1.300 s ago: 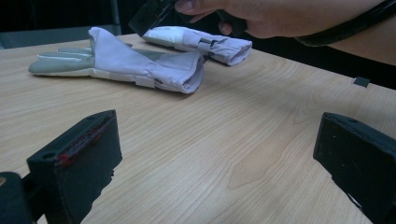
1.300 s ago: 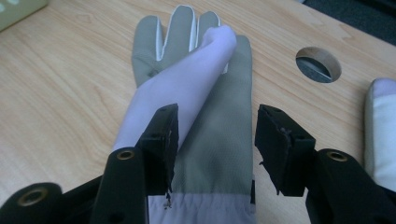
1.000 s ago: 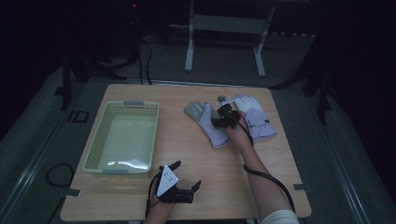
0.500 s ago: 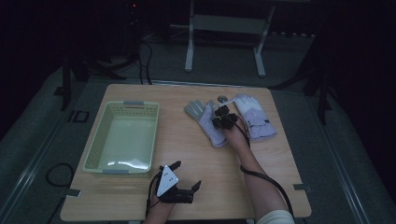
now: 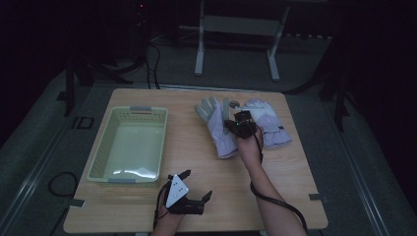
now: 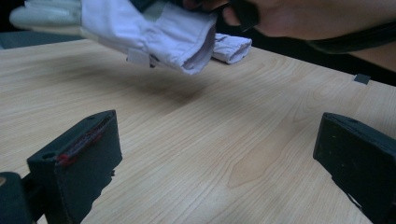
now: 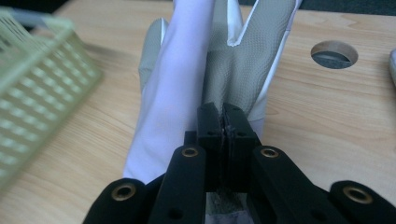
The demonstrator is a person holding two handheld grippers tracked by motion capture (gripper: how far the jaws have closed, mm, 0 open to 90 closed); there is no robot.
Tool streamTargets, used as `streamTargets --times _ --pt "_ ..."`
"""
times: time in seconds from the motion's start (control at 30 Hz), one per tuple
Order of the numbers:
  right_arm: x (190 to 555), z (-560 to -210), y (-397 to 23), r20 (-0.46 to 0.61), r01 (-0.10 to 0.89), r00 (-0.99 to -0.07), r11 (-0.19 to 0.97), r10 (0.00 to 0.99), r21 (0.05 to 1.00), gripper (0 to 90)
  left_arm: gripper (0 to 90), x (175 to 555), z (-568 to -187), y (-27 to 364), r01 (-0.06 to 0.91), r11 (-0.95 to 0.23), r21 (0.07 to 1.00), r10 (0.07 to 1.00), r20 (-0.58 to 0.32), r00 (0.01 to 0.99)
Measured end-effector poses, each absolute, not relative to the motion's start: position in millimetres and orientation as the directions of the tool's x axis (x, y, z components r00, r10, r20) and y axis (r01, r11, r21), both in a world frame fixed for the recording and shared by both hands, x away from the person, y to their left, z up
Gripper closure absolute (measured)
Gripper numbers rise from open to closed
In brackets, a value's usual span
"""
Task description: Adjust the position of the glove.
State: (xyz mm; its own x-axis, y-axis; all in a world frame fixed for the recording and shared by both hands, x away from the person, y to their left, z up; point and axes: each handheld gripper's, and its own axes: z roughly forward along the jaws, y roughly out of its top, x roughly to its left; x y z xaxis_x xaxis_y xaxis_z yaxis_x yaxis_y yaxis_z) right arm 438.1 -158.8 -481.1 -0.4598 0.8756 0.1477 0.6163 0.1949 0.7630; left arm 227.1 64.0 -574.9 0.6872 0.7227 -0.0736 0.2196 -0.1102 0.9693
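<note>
Two pale lilac gloves with grey palms lie at the back of the wooden table point(image 5: 275, 196). My right gripper point(image 5: 236, 124) is shut on the left glove point(image 5: 215, 129). In the right gripper view its jaws point(image 7: 223, 123) pinch a fold near that glove's palm point(image 7: 229, 65), and the glove's fingers point away. In the left gripper view the glove's cuff point(image 6: 182, 42) hangs clear of the tabletop, under the person's hand point(image 6: 303, 18). The second glove point(image 5: 269, 125) lies flat to the right. My left gripper point(image 5: 197, 184) rests open near the front edge, its jaws point(image 6: 217, 154) holding nothing.
A pale green plastic basket point(image 5: 101, 162) stands on the table's left half, its latticed wall point(image 7: 37, 84) close to the held glove. A round hole point(image 7: 334, 53) is cut in the tabletop behind the gloves. Bare wood stretches between the two grippers.
My right gripper has closed on the left glove and risen a little with it, so the cuff has come off the table. The left gripper has stayed put.
</note>
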Motion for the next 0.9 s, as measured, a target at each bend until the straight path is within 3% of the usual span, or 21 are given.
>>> streamTargets --times 0.1,0.23,0.53,0.9 --pt "417 -473 -156 0.196 0.587 -0.46 0.13 0.866 0.799 87.0 1.1 227 -575 63 0.215 -0.113 0.97 0.722 -0.068 0.688" --pt "389 -466 -151 0.181 0.521 -0.458 0.097 0.871 0.848 87.0 1.1 226 -575 63 0.209 -0.118 0.971 0.72 -0.061 0.691" --pt "348 -476 -151 0.225 0.485 -0.323 -0.043 0.919 0.874 86.9 1.1 226 -575 63 0.206 -0.116 0.972 0.722 -0.06 0.69" --pt "357 -536 -149 0.257 0.604 -0.202 -0.086 0.945 0.792 86.5 1.1 226 -575 63 0.206 -0.116 0.972 0.718 -0.061 0.693"
